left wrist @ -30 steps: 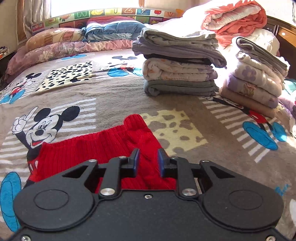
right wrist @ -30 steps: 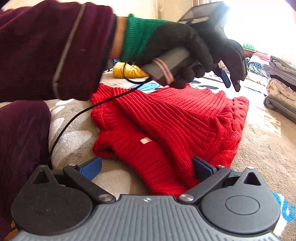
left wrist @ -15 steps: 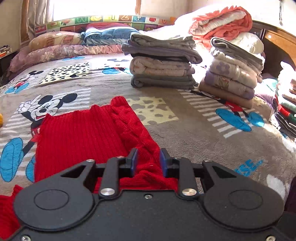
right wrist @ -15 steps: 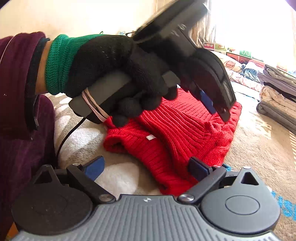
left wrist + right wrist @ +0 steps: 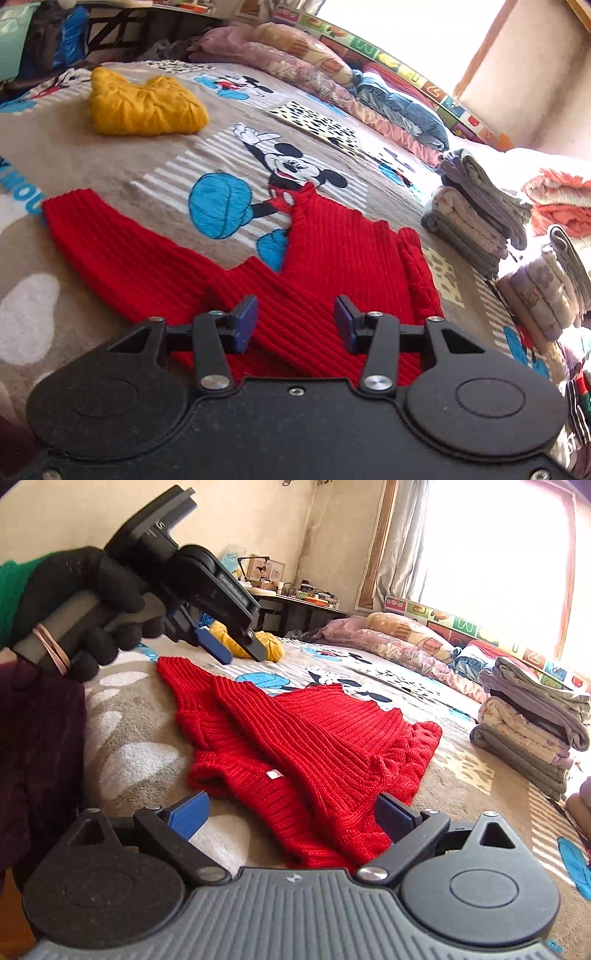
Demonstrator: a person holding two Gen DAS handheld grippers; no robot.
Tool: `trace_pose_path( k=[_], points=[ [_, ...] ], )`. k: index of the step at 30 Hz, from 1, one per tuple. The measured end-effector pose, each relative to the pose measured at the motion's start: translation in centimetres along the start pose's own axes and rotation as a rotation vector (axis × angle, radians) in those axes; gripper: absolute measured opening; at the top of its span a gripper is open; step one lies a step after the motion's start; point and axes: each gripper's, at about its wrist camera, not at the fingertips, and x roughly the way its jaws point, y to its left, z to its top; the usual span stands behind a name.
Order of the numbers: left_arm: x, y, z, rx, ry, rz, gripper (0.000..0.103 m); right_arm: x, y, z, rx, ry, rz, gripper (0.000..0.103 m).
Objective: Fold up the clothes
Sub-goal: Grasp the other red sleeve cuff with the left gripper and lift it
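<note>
A red ribbed knit sweater (image 5: 325,258) lies partly folded on the Mickey Mouse blanket (image 5: 110,173), one sleeve stretched out to the left. My left gripper (image 5: 295,326) is open and empty, held above the sweater's near part. In the right wrist view the sweater (image 5: 314,738) lies flat, with a small white tag near the collar. My right gripper (image 5: 291,812) is open wide and empty, low over the sweater's near edge. The left gripper (image 5: 236,650) also shows there, raised in a black-gloved hand above the sweater's far left.
A crumpled yellow garment (image 5: 144,107) lies at the far left of the bed. Stacks of folded clothes (image 5: 476,218) stand at the right, also in the right wrist view (image 5: 532,716). Pillows (image 5: 314,70) line the headboard. A cluttered desk (image 5: 295,594) stands beyond the bed.
My left gripper has opened, let go of the red sweater, lifted and swung left. The sweater now lies flat. My right gripper stays open in much the same place.
</note>
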Motion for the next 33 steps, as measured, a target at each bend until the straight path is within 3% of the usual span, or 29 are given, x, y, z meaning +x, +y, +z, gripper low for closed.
trace_pose_path(
  k=[2,11,19,24,27,29,33],
  points=[
    [0.1,1.3,-0.3,-0.067,0.02,-0.018,0.044,1.6,-0.1,-0.7,0.045,0.124,0.06,0.099],
    [1.9,4.6,-1.2,-0.31,0.025,-0.121,0.044,-0.4,-0.5,-0.6,0.041,0.037,0.024,0.095],
    [2.6,5.5,-1.6,-0.381,0.02,-0.159,0.043,0.4,-1.3,-0.6,0.072,0.002,0.009,0.095],
    [3.0,5.1,-1.7,-0.363,0.005,-0.166,0.036,1.1,-1.7,-0.8,0.101,0.005,0.028,0.095],
    [3.1,4.5,-1.7,-0.312,-0.011,-0.159,0.025,1.5,-2.0,-0.9,0.118,0.001,0.03,0.095],
    [3.2,4.1,-1.8,-0.278,-0.021,-0.153,0.011,1.5,-2.1,-0.9,0.126,-0.005,0.032,0.095],
    [2.0,2.0,-1.0,-0.158,-0.085,-0.186,0.006,1.8,-2.2,-1.0,0.136,-0.004,0.044,0.095]
  ],
)
